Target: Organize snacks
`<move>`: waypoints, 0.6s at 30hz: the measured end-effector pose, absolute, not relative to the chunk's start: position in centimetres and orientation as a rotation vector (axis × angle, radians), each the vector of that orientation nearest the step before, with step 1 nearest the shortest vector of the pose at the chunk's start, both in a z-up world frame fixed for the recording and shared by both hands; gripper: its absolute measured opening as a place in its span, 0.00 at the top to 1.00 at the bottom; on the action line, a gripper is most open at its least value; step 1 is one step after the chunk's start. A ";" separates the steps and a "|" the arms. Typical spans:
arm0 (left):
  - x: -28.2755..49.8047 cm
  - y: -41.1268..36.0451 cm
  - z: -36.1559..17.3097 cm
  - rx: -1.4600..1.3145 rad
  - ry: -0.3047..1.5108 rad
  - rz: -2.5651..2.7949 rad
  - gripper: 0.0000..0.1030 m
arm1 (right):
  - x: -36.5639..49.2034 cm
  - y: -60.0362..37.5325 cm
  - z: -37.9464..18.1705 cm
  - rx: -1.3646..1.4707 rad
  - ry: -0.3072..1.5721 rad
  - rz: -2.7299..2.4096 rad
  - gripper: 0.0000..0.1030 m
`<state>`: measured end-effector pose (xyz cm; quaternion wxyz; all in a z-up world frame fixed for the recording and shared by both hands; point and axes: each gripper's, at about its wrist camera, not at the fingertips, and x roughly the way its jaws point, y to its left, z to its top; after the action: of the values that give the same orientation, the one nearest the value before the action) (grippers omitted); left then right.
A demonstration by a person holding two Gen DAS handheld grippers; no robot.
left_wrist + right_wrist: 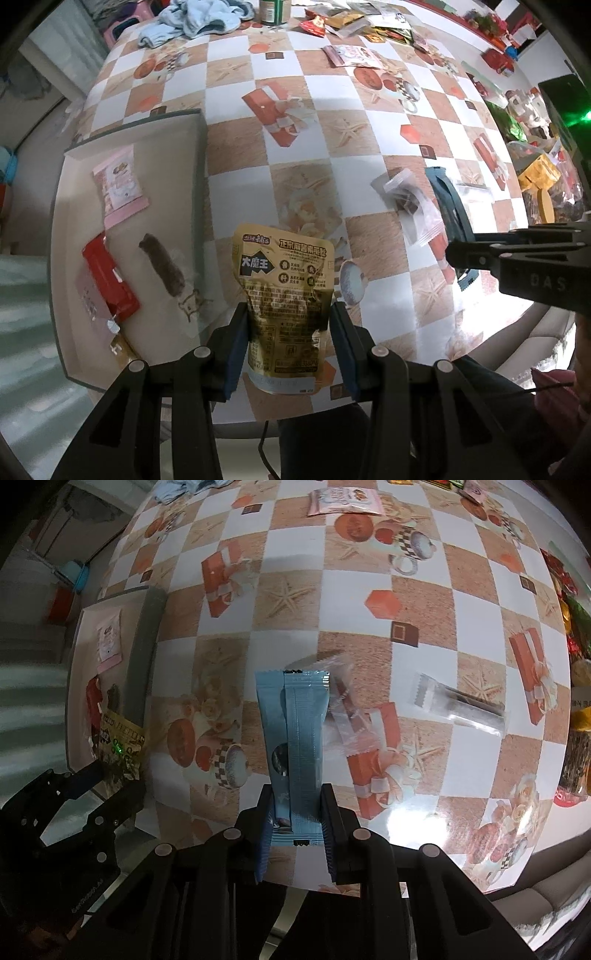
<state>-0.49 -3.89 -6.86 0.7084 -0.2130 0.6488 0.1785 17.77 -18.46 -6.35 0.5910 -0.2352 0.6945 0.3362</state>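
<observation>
Left tongs clamped on gold snack pouch, pouch hanging over counter edge just beside open beige box. Box already has pink packet, red packet and brown bar lying flat inside.

Right tongs pinched tight on light blue snack packet, held above checkered counter. Clear wrapped snack on counter just behind blue one, another clear wrapped bar further right. Pile of loose snacks at far edge of counter.
</observation>
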 end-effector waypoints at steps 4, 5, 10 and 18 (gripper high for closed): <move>-1.2 -3.9 -6.8 -0.485 1.433 0.404 0.55 | 17.2 -17.7 -6.4 -0.574 1.613 0.799 0.76; -1.3 -3.9 -6.8 -0.488 1.432 0.406 0.55 | 17.1 -17.5 -6.4 -0.581 1.611 0.804 0.76; -2.0 -3.6 -6.8 -0.506 1.424 0.422 0.55 | 16.4 -16.6 -6.5 -0.611 1.604 0.821 0.76; -2.8 -2.8 -6.8 -0.538 1.410 0.446 0.55 | 15.6 -15.4 -6.7 -0.644 1.595 0.837 0.76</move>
<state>-2.81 -2.76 -6.81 0.7063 -0.2419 0.6344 0.2005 15.64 -15.41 -6.70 0.5763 -0.2750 0.6815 0.3576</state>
